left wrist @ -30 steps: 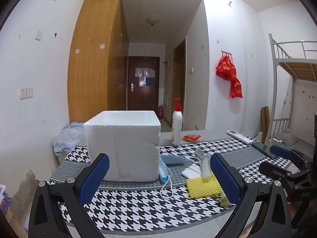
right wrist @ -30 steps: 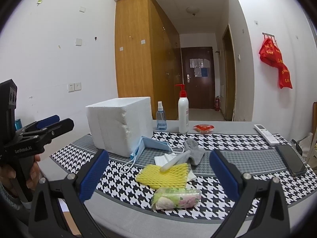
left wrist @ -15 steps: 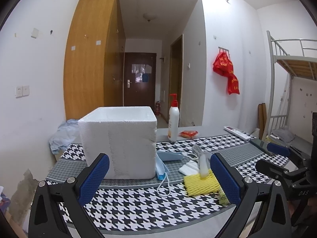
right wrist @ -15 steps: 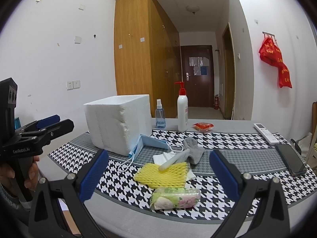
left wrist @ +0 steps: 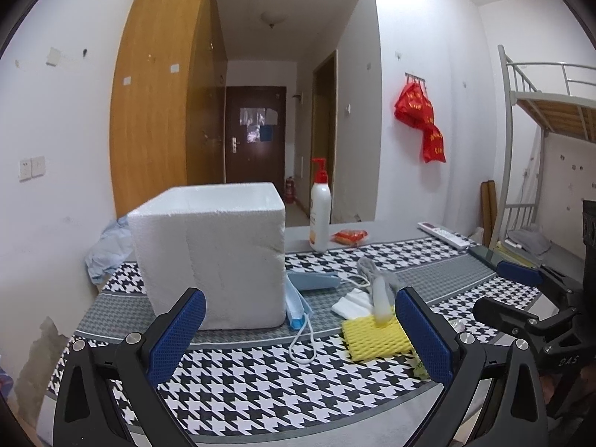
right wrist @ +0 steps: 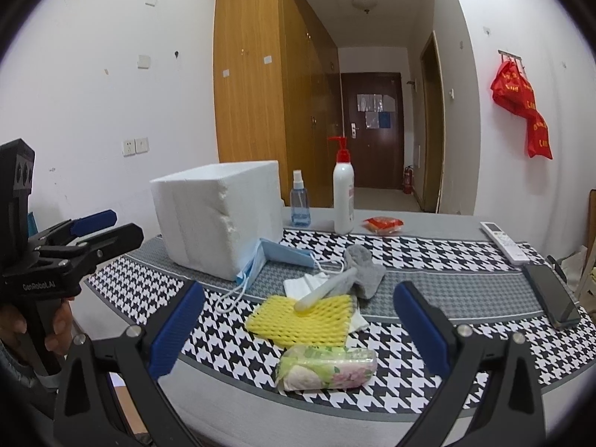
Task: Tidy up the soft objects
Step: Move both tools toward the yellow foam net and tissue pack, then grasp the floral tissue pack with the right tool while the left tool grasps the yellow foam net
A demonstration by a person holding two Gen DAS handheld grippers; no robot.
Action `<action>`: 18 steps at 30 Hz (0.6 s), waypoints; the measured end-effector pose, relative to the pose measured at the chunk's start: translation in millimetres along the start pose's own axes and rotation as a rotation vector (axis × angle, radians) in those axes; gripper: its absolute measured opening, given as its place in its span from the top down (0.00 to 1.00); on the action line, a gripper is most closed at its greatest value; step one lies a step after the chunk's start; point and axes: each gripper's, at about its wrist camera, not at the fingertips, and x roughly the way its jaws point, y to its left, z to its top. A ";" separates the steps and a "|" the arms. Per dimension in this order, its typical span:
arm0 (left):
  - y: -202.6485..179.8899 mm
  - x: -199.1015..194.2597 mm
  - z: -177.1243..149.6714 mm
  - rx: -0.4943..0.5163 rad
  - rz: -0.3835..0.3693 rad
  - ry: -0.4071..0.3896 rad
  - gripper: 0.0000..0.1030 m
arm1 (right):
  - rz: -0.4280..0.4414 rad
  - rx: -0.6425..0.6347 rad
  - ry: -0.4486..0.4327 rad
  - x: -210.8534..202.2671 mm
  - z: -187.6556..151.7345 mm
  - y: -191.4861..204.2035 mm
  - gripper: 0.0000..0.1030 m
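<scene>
A white foam box stands on the houndstooth cloth. Right of it lie a blue face mask, a grey sock, white tissues, a white foam tube, a yellow foam net and a floral tissue pack. My left gripper is open and empty, in front of the box. My right gripper is open and empty, just before the tissue pack and yellow net.
A lotion pump bottle, a small spray bottle and a red packet stand at the back. A remote and a phone lie at the right. A bunk bed stands far right.
Both grippers have shifted slightly; the left view has drifted a little left and up. Nothing on the table has moved. Both grippers stay open.
</scene>
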 end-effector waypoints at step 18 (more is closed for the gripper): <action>-15.0 48.2 -18.8 0.034 -0.065 0.140 0.01 | 0.001 0.032 0.118 24.7 -26.4 -18.3 0.00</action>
